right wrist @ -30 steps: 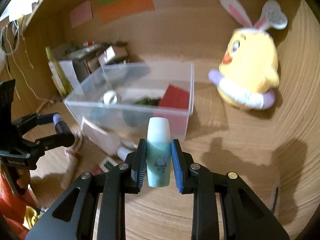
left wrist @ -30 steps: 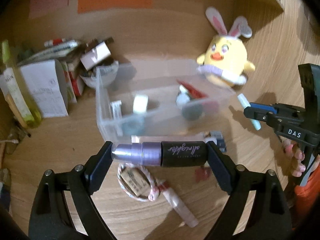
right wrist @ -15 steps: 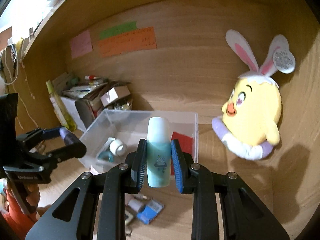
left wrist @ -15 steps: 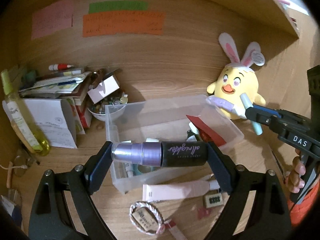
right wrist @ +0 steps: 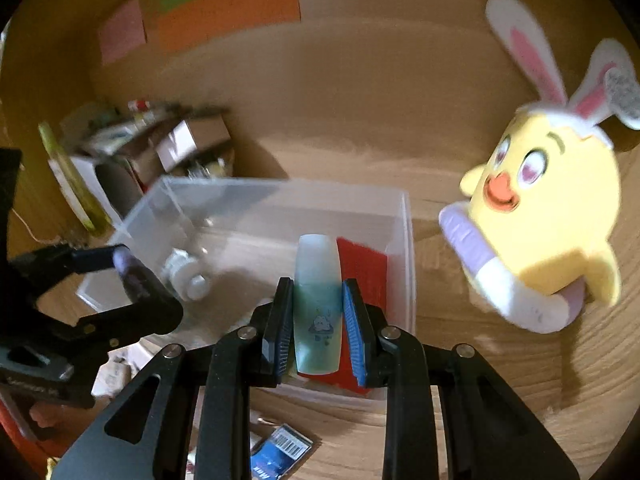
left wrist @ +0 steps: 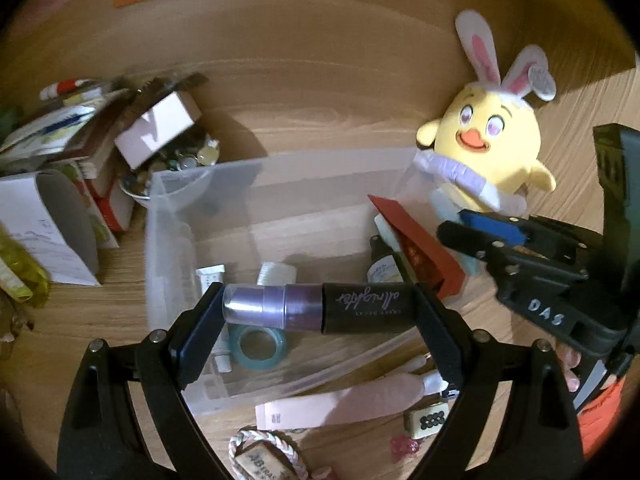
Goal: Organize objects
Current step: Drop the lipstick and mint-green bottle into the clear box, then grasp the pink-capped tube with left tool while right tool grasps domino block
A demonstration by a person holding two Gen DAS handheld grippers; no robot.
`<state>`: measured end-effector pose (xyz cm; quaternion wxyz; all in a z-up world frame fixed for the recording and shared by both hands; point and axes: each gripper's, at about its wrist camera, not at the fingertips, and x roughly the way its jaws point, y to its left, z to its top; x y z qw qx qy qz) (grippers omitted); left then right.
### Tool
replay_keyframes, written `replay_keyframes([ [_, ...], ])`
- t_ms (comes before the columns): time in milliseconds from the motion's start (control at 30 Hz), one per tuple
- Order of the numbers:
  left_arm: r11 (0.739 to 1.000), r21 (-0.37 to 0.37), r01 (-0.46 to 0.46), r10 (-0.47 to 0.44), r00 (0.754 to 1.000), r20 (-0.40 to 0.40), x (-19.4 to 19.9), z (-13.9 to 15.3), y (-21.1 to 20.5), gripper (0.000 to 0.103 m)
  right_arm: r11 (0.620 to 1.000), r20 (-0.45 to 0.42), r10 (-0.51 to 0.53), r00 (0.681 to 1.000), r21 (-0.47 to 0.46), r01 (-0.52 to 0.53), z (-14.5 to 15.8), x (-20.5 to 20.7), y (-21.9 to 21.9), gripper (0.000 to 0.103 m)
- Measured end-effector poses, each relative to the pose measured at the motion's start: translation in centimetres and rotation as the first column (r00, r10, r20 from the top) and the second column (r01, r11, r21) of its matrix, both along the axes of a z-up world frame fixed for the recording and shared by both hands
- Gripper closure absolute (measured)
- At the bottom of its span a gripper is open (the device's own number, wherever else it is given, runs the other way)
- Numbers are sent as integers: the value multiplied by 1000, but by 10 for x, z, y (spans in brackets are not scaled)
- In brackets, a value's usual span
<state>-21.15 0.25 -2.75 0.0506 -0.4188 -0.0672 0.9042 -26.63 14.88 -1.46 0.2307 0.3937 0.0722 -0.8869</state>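
Two grippers: each is clamped on one item, both held over the clear plastic bin (left wrist: 192, 216).
Left gripper (left wrist: 320, 312): jaws spread wide, gripping the purple-and-black spray bottle (left wrist: 320, 307) by its two ends, so it lies crosswise between the pads.
Left load position: the bottle hangs above the near part of the bin, over a teal tape ring (left wrist: 258, 349) on the bin floor.
Right gripper (right wrist: 318, 320): jaws drawn close together, blue pads pressed on the sides of the pale teal tube (right wrist: 318, 300), which stands upright, rounded cap away from the camera.
Right load position: the tube sits above the bin's right end, in front of a red card (right wrist: 362, 268) leaning inside.
Bin contents: a white tape roll (left wrist: 276, 273), a small white tube (left wrist: 210, 276) and a small dark bottle (left wrist: 380, 264) beside the red card.
Outside the bin: a yellow chick plush with rabbit ears (left wrist: 488, 152) past the right end; a pink tube (left wrist: 340, 402), a mahjong-tile charm (left wrist: 426, 420) and a braided-cord tag (left wrist: 264, 458) on the wooden desk (left wrist: 320, 120) in front.
Hard to make out: the heap of boxes and papers (left wrist: 80, 140) at far left is smeared by motion blur; the tag is cut off by the frame edge; the teal tube is mostly hidden behind the right gripper in the left view.
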Motion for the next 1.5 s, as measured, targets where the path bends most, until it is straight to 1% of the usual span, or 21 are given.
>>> replay_keyframes([
  [200, 1000, 11, 11, -12, 999, 39, -10, -14, 0, 12, 999, 33, -1, 999, 37, -1, -17, -9, -7, 81],
  [267, 1000, 7, 16, -16, 999, 39, -10, -14, 0, 12, 999, 44, -5, 999, 45, 3, -20, -11, -9, 81],
  [400, 999, 24, 32, -33, 999, 38, -9, -11, -1, 10, 999, 52, -4, 999, 54, 1, -21, -10, -9, 80],
  [500, 999, 29, 35, -36, 999, 27, -4, -6, -2, 10, 998, 58, 1, 998, 56, -4, -19, -7, -7, 78],
  [600, 999, 6, 31, -31, 1000, 0, 6, 3, -1, 9, 999, 49, 3, 999, 44, -6, -13, 0, -3, 72],
  [700, 999, -19, 27, -27, 999, -34, 19, 13, -1, 5, 999, 23, 6, 1000, 31, -6, -3, 13, 3, 65],
  [833, 999, -37, 14, -17, 997, -73, 44, 25, -3, 3, 1000, -26, 21, 999, -5, -21, 15, 39, 11, 51],
  [900, 999, -44, 8, -12, 997, -80, 55, 26, -4, 2, 999, -45, 33, 998, -16, -34, 20, 52, 14, 50],
  [1000, 998, -56, 7, -11, 998, -67, 70, 22, -4, 2, 999, -56, 48, 997, -21, -49, 20, 70, 14, 50],
  [1133, 996, -85, -4, 0, 999, -46, 92, 8, -3, 2, 998, -21, 64, 998, -19, -65, 5, 91, 8, 50],
  [1233, 998, -59, 0, -1, 1000, -17, 108, -7, -6, 2, 996, 29, 90, 996, -19, -89, -12, 104, 2, 50],
  [1333, 999, -51, 3, -3, 1000, 9, 122, -21, -6, 2, 993, 60, 115, 992, 4, -115, -28, 118, -9, 50],
  [1500, 1000, -28, 6, -5, 999, 51, 142, -42, -7, 2, 992, 117, 126, 985, 4, -127, -51, 126, -21, 50],
])
